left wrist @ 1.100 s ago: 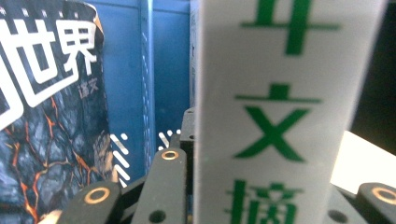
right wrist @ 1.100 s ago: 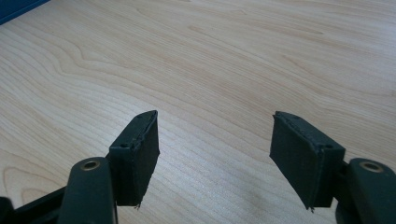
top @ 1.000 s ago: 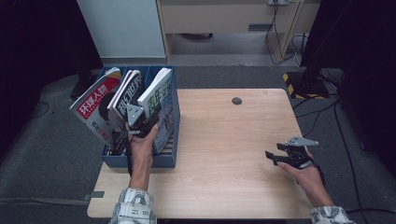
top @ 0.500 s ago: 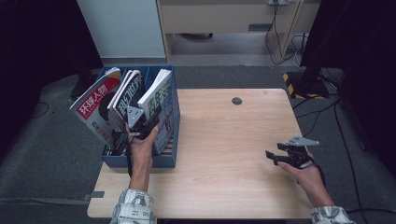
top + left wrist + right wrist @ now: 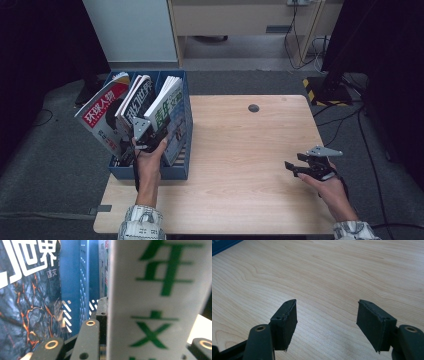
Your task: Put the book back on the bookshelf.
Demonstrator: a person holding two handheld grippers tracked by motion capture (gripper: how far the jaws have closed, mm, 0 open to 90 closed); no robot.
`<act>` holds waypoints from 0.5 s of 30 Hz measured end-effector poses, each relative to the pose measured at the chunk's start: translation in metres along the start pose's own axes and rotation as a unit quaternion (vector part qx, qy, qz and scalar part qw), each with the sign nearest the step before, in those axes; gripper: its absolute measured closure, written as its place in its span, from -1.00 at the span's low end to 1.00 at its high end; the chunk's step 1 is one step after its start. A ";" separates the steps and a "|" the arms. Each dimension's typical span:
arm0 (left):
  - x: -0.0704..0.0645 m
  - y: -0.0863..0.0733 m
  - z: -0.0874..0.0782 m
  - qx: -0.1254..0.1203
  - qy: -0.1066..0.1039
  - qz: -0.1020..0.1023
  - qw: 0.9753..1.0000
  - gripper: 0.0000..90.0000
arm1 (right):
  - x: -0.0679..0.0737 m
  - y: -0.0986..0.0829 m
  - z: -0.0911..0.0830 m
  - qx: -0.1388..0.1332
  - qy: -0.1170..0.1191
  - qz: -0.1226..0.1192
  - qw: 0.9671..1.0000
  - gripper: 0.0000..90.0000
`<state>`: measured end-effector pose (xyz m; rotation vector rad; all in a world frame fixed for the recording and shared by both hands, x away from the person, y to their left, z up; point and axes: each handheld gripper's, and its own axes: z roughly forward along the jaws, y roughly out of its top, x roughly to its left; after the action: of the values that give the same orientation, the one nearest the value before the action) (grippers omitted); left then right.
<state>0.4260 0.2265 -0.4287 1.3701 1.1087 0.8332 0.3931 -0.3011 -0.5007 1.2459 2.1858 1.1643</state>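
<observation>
While left tongs [image 5: 159,136] clamp the green-lettered magazine [image 5: 167,107] in blue file box [image 5: 182,167] at worktop's [image 5: 240,165] left edge | right tongs [image 5: 292,168] gape, empty, near right edge

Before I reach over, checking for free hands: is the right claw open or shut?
Open: the right claw has its jaws spread wide over bare table.

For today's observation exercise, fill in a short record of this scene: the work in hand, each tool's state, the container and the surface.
work in hand: green-lettered magazine handled at the blue file box
left tool: shut on the green-lettered magazine's edge
right tool: open, holds nothing, low over the wooden table
box contents: three magazines upright, leaning left; red-banded one leftmost
table extras: a small dark round spot near the far edge
</observation>
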 end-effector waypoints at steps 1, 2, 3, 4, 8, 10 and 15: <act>0.000 -0.001 0.000 0.001 -0.003 -0.004 1.000 0.63 | 0.000 0.000 0.000 0.000 0.000 0.001 1.000 -0.27; 0.001 -0.002 0.000 0.002 -0.003 -0.004 1.000 0.63 | 0.000 0.000 0.000 0.001 0.000 0.001 1.000 -0.27; 0.001 -0.002 0.000 0.002 -0.003 -0.004 1.000 0.62 | 0.000 0.000 0.000 0.001 0.000 0.001 1.000 -0.27; 0.001 -0.002 0.000 0.001 -0.003 -0.004 1.000 0.62 | 0.000 0.000 0.000 0.002 0.001 0.001 1.000 -0.27; -0.001 -0.002 0.000 0.002 -0.009 -0.002 1.000 0.62 | 0.000 0.000 0.000 0.001 0.001 0.001 1.000 -0.28; -0.002 -0.002 0.001 0.002 -0.011 -0.004 1.000 0.61 | 0.000 0.000 0.000 0.002 0.002 0.001 1.000 -0.28; -0.002 -0.001 0.001 0.003 -0.014 -0.003 1.000 0.59 | 0.000 0.000 0.000 0.003 0.003 -0.001 1.000 -0.28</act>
<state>0.4265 0.2239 -0.4293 1.3784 1.0948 0.8039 0.3929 -0.3010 -0.5009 1.2437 2.1953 1.1632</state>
